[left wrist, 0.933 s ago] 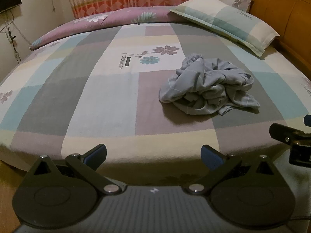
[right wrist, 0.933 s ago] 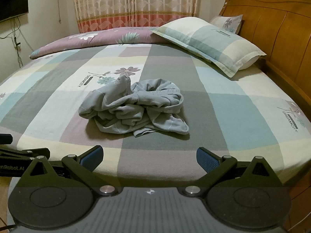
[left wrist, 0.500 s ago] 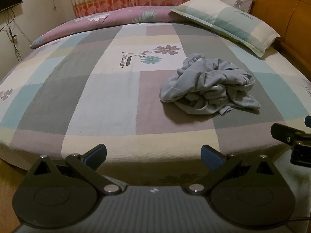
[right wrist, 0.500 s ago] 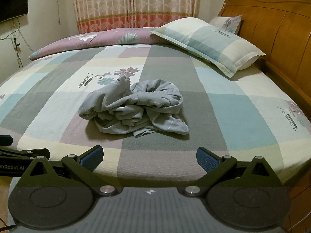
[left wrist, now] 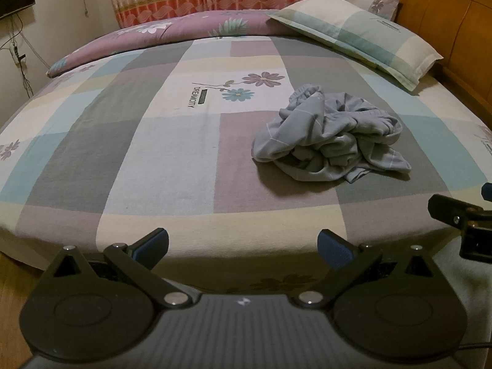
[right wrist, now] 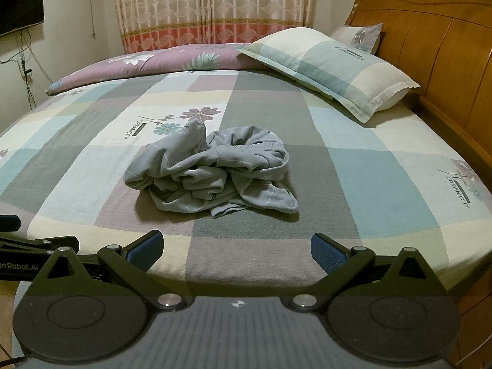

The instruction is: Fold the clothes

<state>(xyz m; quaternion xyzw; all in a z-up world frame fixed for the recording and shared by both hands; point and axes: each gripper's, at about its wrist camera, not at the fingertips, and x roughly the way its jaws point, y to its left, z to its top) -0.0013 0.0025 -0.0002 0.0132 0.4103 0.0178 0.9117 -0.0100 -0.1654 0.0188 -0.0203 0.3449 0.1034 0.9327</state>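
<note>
A crumpled grey garment (left wrist: 330, 141) (right wrist: 212, 172) with thin white lines lies in a heap on the checked bed sheet (left wrist: 153, 141) (right wrist: 384, 184), a little way in from the near edge. My left gripper (left wrist: 243, 244) hovers open at the bed's near edge, with the heap ahead and to its right. My right gripper (right wrist: 236, 246) is open too, and the heap sits straight ahead of it. Both have blue pads and hold nothing. Each gripper shows at the edge of the other's view: the right one (left wrist: 461, 218) and the left one (right wrist: 33, 246).
A checked pillow (right wrist: 332, 67) leans near the wooden headboard (right wrist: 430, 46) at the right. A purple floral quilt (left wrist: 172, 33) is rolled along the far side, with curtains (right wrist: 212, 6) behind. A dark screen (right wrist: 20, 7) and cables hang on the left wall.
Both views have shifted slightly: the heap sits a touch higher and farther in the frames. The garment itself has not moved and both grippers stay open.
</note>
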